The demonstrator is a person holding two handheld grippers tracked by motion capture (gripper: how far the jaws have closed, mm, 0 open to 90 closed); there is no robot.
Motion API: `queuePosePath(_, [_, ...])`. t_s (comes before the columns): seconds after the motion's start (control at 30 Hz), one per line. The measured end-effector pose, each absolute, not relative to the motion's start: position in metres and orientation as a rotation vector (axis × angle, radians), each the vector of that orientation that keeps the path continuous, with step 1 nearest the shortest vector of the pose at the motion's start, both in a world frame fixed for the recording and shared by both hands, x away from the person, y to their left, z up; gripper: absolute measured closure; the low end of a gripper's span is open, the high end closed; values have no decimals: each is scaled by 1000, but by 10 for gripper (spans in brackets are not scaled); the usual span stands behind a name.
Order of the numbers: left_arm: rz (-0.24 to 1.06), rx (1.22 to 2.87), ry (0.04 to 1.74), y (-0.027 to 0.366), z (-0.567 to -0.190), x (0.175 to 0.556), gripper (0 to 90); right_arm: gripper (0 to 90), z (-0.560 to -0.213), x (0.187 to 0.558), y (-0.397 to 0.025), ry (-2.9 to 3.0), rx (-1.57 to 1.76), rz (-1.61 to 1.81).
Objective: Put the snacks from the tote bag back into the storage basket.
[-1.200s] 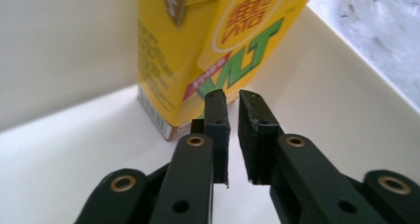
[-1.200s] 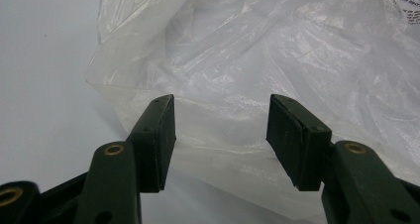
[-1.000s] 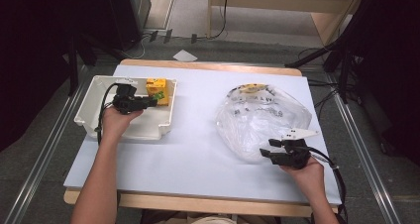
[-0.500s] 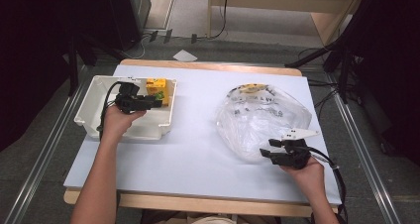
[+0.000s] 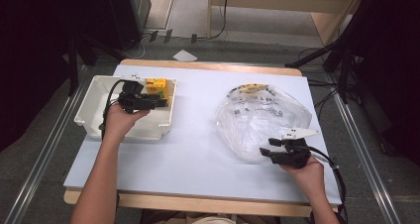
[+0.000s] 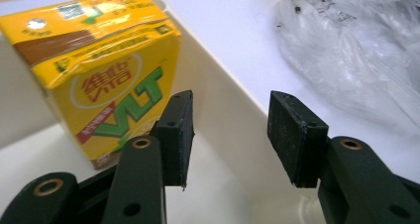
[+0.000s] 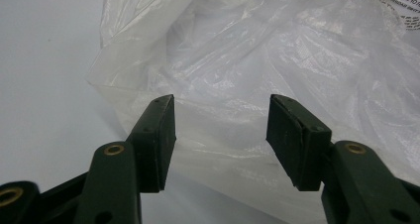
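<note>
At the upper left of the high view, the left tongs (image 5: 159,103) are open over the white tray (image 5: 92,110), and the yellow drink carton (image 5: 157,88) stands in the tray's far corner, just beside one jaw. At the lower right, the right tongs (image 5: 266,148) are also open, at the near edge of the clear plastic bag (image 5: 262,117) on the pale surface (image 5: 193,149).

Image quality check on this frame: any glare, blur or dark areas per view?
High view: table evenly lit, surroundings very dark, overall soft. Left gripper view: drink carton sharp, sheen on its top; plastic bag slightly soft. Right gripper view: bag bright and washed out, jaws sharp.
</note>
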State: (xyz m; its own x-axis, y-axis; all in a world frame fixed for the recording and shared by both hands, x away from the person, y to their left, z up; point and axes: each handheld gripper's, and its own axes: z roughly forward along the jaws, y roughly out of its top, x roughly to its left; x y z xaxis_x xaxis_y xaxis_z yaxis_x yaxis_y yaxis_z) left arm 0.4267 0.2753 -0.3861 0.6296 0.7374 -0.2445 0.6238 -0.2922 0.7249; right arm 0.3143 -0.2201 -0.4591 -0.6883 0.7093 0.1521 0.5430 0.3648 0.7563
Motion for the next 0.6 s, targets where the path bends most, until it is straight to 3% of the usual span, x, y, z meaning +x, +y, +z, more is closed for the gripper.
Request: queuePosePath(0.6, [130, 2042, 1025, 244, -371, 415, 470, 458, -458, 319, -220, 2419, 1116, 1251])
